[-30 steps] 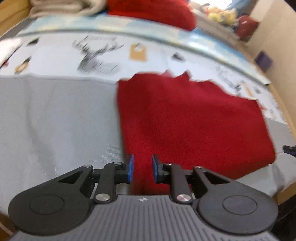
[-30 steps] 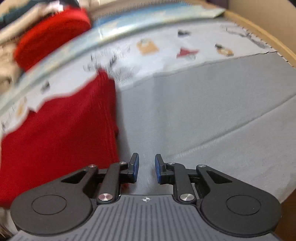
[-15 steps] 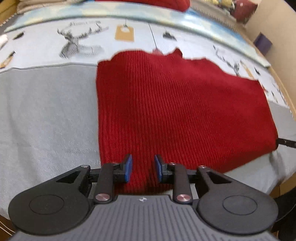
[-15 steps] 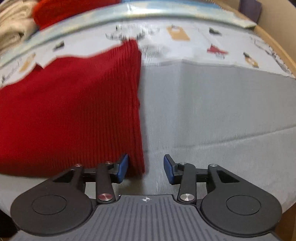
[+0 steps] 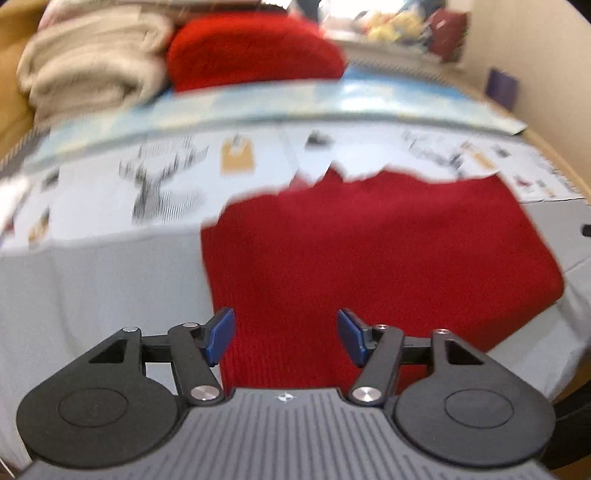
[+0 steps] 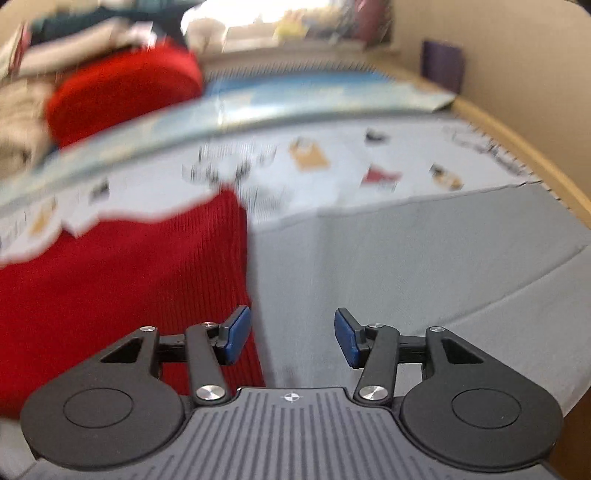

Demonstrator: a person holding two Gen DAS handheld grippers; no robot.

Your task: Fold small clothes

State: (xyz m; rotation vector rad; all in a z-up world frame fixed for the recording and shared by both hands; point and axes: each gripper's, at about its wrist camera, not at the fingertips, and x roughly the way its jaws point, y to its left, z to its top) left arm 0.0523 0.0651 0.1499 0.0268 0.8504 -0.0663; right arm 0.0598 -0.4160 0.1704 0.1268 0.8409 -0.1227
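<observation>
Motion blur is smearing most of what I'm seeing. In my left wrist view the far edge of the red knit garment [image 5: 369,251] is breaking up into a ragged outline, and its near hem is disappearing behind my left tool [image 5: 284,334]. The printed cloth [image 5: 166,184] is blurring too much for me to read its pictures. In my right wrist view the garment is running off the left edge, so I'm not seeing its full width. The folded pile [image 6: 122,92] behind is smearing, and the small items by the window [image 5: 391,26] are staying unidentifiable.
</observation>
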